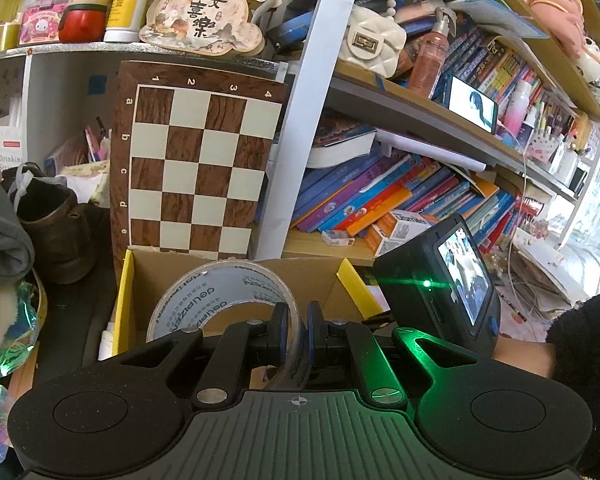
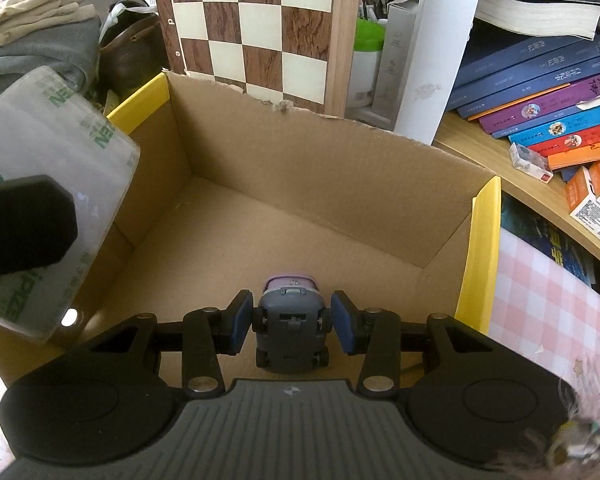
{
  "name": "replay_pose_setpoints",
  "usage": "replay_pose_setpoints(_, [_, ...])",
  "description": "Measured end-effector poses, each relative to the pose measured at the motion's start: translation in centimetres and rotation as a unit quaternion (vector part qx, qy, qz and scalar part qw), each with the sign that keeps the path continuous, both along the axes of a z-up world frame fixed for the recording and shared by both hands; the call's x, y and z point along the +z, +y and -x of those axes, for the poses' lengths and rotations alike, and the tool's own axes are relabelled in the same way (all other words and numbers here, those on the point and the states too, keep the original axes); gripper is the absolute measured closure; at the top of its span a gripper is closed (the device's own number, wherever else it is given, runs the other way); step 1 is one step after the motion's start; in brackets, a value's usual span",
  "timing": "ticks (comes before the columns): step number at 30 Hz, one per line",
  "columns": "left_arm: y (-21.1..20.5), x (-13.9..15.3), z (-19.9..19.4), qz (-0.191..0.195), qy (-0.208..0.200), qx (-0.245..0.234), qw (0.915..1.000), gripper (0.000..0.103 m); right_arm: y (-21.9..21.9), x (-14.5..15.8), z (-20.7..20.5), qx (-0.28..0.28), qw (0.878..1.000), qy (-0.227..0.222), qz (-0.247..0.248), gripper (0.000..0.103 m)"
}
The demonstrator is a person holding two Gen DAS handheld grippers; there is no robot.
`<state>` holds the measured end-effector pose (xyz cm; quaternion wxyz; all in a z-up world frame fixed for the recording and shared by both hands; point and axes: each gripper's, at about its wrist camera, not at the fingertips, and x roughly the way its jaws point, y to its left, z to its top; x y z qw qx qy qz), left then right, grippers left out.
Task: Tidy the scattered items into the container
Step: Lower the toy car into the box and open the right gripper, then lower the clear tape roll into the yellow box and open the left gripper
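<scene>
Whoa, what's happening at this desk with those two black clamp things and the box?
A person is tidying loose items into a cardboard box, holding a two-finger tool in each hand. The left tool is clamped on the wall of a roll of clear tape, held over the box's left side. The right tool is inside the box around a small toy car, wheels facing the camera. Its pads sit just beside the car, seemingly not squeezing. The box otherwise looks bare.

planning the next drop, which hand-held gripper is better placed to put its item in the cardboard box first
Right, probably. The right hand-held gripper is already inside the cardboard box, low over its floor, pads flanking the toy car. The left hand-held gripper, clamped on the tape roll, sits at the box's left edge.
</scene>
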<state>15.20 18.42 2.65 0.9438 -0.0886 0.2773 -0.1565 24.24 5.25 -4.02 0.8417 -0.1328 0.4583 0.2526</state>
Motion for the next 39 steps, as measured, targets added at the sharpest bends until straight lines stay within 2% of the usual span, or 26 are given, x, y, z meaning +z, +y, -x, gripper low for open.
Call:
replay_pose_setpoints(12, [0.0,0.5,0.3,-0.005,-0.005,-0.001,1.0,0.095,0.2,0.0,0.0,-0.005,1.0,-0.003,-0.001,0.062])
replay_pose_setpoints(19, [0.2,1.0,0.5,-0.002,-0.006,0.003,1.0,0.095,0.1,0.6,0.5,-0.014,1.0,-0.022,-0.002,0.06])
replay_pose_setpoints(23, [0.4,1.4,0.7,-0.005,-0.01,0.007,0.9999,0.095,-0.1,1.5,1.1,-0.015,0.999,-0.038,-0.005,0.057])
replay_pose_setpoints(29, [0.2,1.7,1.0,-0.006,-0.015,0.009,0.9998,0.095,-0.7,3.3,2.3,-0.03,0.996,-0.084,-0.008,0.048])
replay_pose_setpoints(39, [-0.1,1.5,0.1,-0.005,-0.014,0.001,0.9999,0.095,-2.1,4.6,3.4,-0.042,0.994,-0.099,-0.013,0.04])
